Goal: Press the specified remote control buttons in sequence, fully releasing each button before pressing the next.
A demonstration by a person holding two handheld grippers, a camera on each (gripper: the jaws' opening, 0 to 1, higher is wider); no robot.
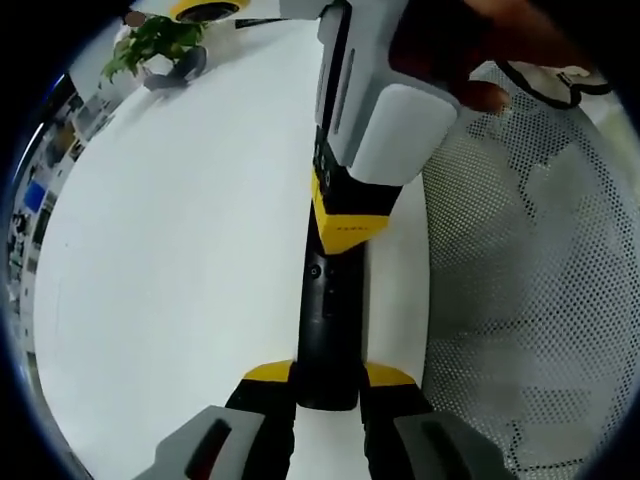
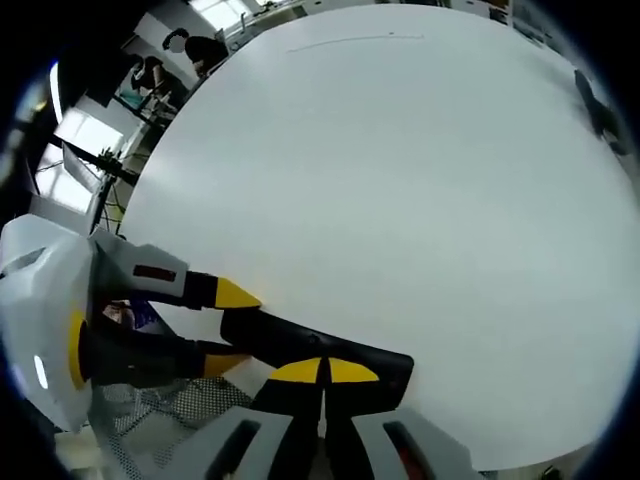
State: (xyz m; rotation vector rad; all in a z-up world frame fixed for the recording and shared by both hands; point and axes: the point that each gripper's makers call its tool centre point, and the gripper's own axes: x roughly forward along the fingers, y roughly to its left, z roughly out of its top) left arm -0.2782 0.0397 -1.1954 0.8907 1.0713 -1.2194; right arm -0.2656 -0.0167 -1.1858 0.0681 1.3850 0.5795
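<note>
Here the remote control (image 1: 327, 330) is a slim black bar with small round buttons near its far end, lying on the smooth white table (image 1: 180, 260). The left gripper (image 1: 328, 385) pinches its near end between yellow-tipped jaws. The right gripper (image 2: 322, 372), jaws pressed together, bears down on the remote's top face. A potted green plant (image 1: 155, 45) stands at the table's far edge; white perforated mesh (image 1: 530, 270) lies beside the table.

Office/lab: white table (image 2: 400, 150), potted plant (image 1: 155, 42), mesh chair (image 1: 530, 280).
</note>
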